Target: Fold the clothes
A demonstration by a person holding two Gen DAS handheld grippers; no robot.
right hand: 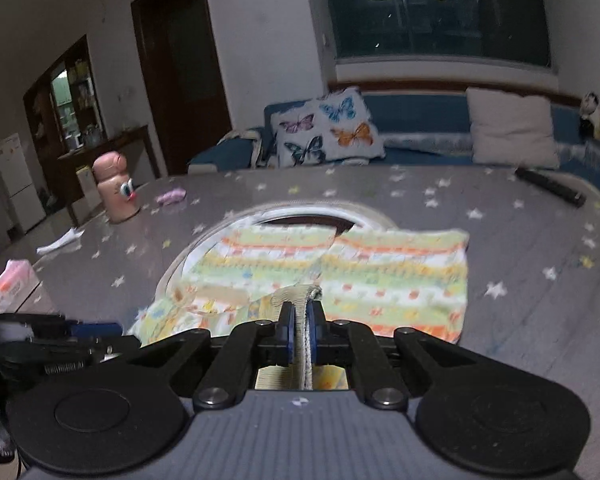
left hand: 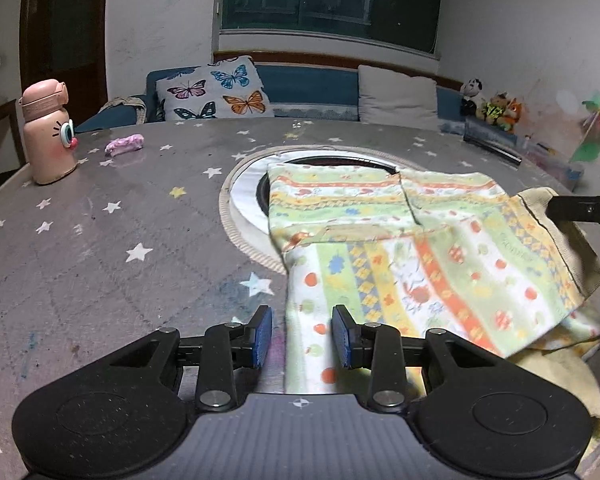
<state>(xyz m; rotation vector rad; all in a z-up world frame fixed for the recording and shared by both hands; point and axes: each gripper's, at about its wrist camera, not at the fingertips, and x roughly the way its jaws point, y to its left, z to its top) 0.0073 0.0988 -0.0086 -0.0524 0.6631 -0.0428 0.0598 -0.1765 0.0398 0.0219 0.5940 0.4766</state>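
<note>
A small child's garment [left hand: 420, 264] with green, yellow and orange printed stripes lies partly folded on the grey star-patterned table [left hand: 120, 280]. Its near left edge runs between the blue pads of my left gripper [left hand: 302, 332], which stands open with the pads not pressing on the cloth. My right gripper [right hand: 300, 320] is shut on a thick cream hem of the garment [right hand: 380, 276] and holds that edge raised. In the left wrist view the right gripper [left hand: 552, 208] comes in from the right edge, gripping the lifted corner. The left gripper [right hand: 80, 330] shows low at the left of the right wrist view.
A round inset with a dark opening [left hand: 244, 196] sits under the garment's far side. A pink cartoon bottle [left hand: 48, 132] and a pink lump [left hand: 124, 144] stand at the far left. A tissue pack [right hand: 12, 284] is near left, a black stick [right hand: 548, 188] far right.
</note>
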